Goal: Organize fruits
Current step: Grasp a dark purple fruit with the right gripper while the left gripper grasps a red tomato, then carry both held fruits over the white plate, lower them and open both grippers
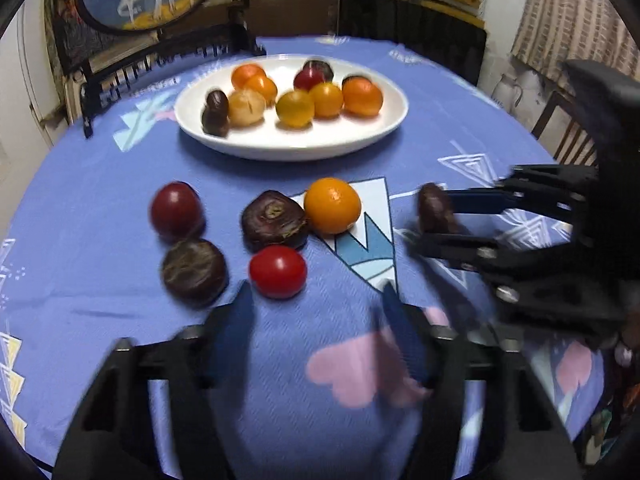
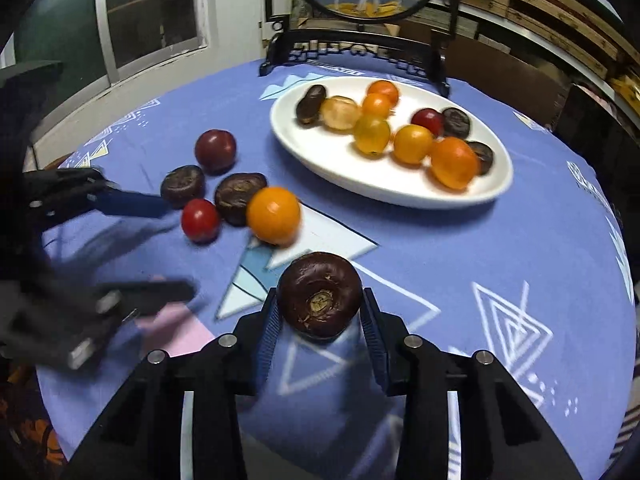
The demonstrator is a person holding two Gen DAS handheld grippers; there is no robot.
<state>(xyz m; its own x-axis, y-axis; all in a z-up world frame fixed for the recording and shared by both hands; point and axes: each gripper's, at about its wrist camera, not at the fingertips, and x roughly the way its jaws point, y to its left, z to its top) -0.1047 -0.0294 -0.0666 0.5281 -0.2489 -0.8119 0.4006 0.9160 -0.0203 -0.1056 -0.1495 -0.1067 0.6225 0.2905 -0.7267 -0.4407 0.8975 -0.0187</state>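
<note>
From my remote station I recorded the following. In the left wrist view, lower left to centre, the left gripper (image 1: 316, 304) stood with its blue-padded jaws apart and nothing between them; the bright red cherry tomato (image 1: 277, 271) lay just ahead of the left pad, though whether they touched I could not tell. Left of it sat a dark brown round water chestnut (image 1: 194, 271) and, above that, a dark red plum-like fruit (image 1: 175, 210). At mid-frame a second dark brown, wrinkled chestnut (image 1: 273, 220) touched a glossy orange citrus fruit (image 1: 332, 205). In the upper centre, the oval white ceramic plate (image 1: 384, 128) on the blue patterned tablecloth (image 1: 100, 184) carried orange, yellow, red and dark brown fruits.

In the right wrist view, lower centre, the right gripper (image 2: 320, 316) was clamped on a dark brown, dimpled water chestnut (image 2: 320, 294), both ribbed blue pads pressing its sides, near the cloth. The same gripper appeared at the right edge of the left wrist view.
</note>
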